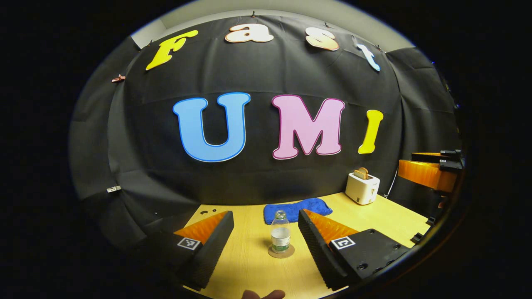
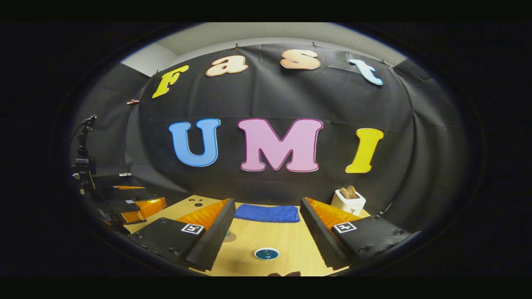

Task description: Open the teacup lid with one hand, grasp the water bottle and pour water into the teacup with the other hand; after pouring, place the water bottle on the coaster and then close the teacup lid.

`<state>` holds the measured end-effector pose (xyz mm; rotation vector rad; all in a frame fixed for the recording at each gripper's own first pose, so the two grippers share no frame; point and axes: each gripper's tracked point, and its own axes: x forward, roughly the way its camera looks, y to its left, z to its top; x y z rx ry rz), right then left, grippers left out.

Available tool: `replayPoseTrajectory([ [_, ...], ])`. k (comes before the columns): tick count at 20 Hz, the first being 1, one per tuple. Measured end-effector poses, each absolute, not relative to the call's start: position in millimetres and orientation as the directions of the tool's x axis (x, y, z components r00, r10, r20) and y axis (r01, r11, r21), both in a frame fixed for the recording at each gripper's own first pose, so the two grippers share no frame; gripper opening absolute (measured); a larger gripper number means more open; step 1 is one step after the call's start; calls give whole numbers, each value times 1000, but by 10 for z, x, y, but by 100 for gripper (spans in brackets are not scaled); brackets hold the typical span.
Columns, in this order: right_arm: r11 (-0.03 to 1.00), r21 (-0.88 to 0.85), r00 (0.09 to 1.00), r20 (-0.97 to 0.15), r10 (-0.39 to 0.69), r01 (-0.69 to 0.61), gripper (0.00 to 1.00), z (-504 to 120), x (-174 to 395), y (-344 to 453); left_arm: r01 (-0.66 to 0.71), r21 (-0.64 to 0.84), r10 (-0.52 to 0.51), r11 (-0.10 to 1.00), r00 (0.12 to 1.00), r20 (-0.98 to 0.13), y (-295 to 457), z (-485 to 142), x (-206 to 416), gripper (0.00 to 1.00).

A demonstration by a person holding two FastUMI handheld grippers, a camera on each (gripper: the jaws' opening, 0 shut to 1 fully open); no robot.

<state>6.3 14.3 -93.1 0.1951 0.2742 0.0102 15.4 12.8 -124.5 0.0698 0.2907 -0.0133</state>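
In the left gripper view a clear water bottle (image 1: 280,232) with a pale label stands upright on a round brown coaster (image 1: 282,251) on the wooden table. My left gripper (image 1: 265,214) is open, held back from the bottle, which shows between the fingers untouched. In the right gripper view the teacup (image 2: 266,253) is seen from above as a small round teal top with a pale centre, low on the table. My right gripper (image 2: 267,202) is open above and short of it. An edge of the coaster (image 2: 230,237) peeks out beside the right gripper's left finger.
A blue cloth (image 1: 297,209) lies at the table's back edge, and a white toaster (image 1: 362,187) with toast stands at the back right. The right gripper (image 1: 428,170) shows at the right edge; the left gripper (image 2: 133,205) at the left. A fingertip (image 1: 264,294) shows at the bottom.
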Motion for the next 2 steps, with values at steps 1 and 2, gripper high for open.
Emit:
replayPoseTrajectory([
  [1,981,192,963,-267,38,14,96,-920,73,134,20,68,0,997,957,-289,130,-1251,152,98],
  [2,981,194,964,-262,42,10,96,-895,83,123,17,69,4,997,957,-291,127,-1248,167,98],
])
